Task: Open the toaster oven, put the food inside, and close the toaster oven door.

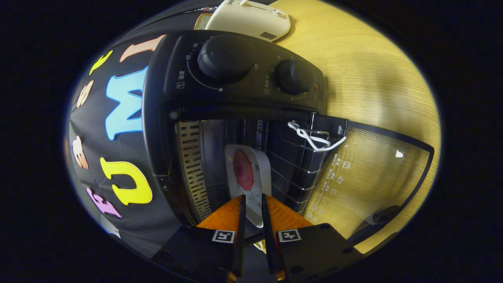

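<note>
Here, a wooden tabletop [373,74] carries a black toaster oven [235,98], seen by a camera rolled on its side so that the oven's two control knobs sit above the cavity. The glass door [369,173] is swung fully open and lies out over the tabletop, well clear of the mouth, its handle [375,222] near the gripper's body. A wire rack [298,165] lines the cavity on the door side, and a white cord [314,139] loops at the hinge corner. Beyond the oven, toward the tabletop's far edge, sits a white appliance [251,17] with what looks like a slice of bread [202,21] beside it.

The gripper [251,206] has its fingers drawn close on the near edge of a small white plate [255,177] — both appear to press it — and the plate's long axis runs straight ahead from the fingertips into the cavity. On it lies the food [243,169], a round reddish slice, just beyond the tips and already past the oven's mouth.

By the look of it, the plate is going in; setting it down and letting go come next, then the door — lying off to the rack side.
</note>
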`<state>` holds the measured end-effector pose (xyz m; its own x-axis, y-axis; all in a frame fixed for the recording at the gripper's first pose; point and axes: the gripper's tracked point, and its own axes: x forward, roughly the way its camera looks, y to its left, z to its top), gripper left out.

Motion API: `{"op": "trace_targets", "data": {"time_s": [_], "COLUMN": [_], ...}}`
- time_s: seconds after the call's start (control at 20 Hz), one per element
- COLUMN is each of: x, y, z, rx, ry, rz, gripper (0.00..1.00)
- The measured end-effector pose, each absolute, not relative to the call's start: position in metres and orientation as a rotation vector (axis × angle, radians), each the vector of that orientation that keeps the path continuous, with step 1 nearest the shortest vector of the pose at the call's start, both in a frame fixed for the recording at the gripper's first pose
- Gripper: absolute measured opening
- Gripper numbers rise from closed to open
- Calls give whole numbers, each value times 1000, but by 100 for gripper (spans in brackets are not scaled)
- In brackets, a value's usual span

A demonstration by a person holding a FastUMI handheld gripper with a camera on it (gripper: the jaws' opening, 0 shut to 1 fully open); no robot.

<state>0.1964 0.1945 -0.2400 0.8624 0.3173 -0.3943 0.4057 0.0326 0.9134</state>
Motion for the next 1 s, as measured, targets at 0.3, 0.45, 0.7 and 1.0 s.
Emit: {"op": "trace_targets", "data": {"time_s": [0.3,0.45,0.7,1.0], "x": [169,151,113,66], "y": [197,199,212,220], "z": [-230,-227,-227,-239], "rx": [1484,1436,1329,1075], "ry": [608,622,679,741], "rz": [-25,-4,79,150], "gripper": [92,98,98,98]}}
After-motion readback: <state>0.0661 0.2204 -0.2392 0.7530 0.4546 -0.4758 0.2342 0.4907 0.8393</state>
